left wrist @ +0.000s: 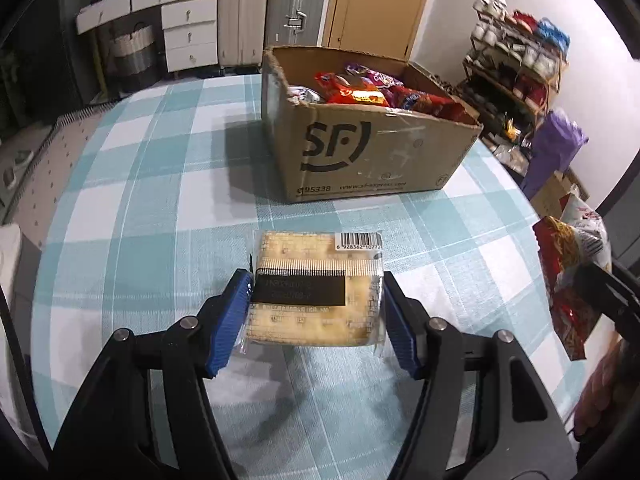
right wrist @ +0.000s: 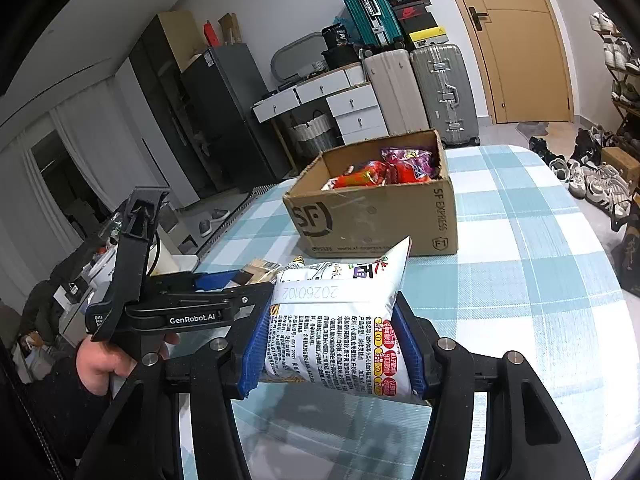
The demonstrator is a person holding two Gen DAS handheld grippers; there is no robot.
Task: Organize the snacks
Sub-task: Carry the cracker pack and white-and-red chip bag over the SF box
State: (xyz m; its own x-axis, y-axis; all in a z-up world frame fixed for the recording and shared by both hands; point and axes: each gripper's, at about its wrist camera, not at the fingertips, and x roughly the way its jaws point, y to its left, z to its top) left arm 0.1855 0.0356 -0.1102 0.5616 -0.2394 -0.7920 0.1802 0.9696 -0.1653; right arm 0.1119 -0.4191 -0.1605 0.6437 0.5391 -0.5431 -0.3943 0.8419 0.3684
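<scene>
My left gripper (left wrist: 316, 316) is shut on a clear-wrapped pack of crackers (left wrist: 320, 276) with a barcode, held above the checked tablecloth. Beyond it stands an open cardboard box (left wrist: 360, 152) holding several red and purple snack bags (left wrist: 360, 92). My right gripper (right wrist: 334, 340) is shut on a white snack bag (right wrist: 340, 320) printed with red labels, also lifted off the table. That bag (left wrist: 572, 272) shows at the right edge of the left wrist view. The left gripper (right wrist: 224, 284) with the crackers (right wrist: 260, 270) appears to the left in the right wrist view, a hand (right wrist: 100, 360) on its handle. The box (right wrist: 372, 212) lies ahead.
The table (left wrist: 140, 184) wears a blue and white checked cloth. Behind it stand white drawers (left wrist: 188, 36), suitcases (left wrist: 296, 8) and a door. A shoe rack (left wrist: 516, 68) and a purple bag (left wrist: 556, 148) stand to the right, and shoes (right wrist: 592, 184) lie on the floor.
</scene>
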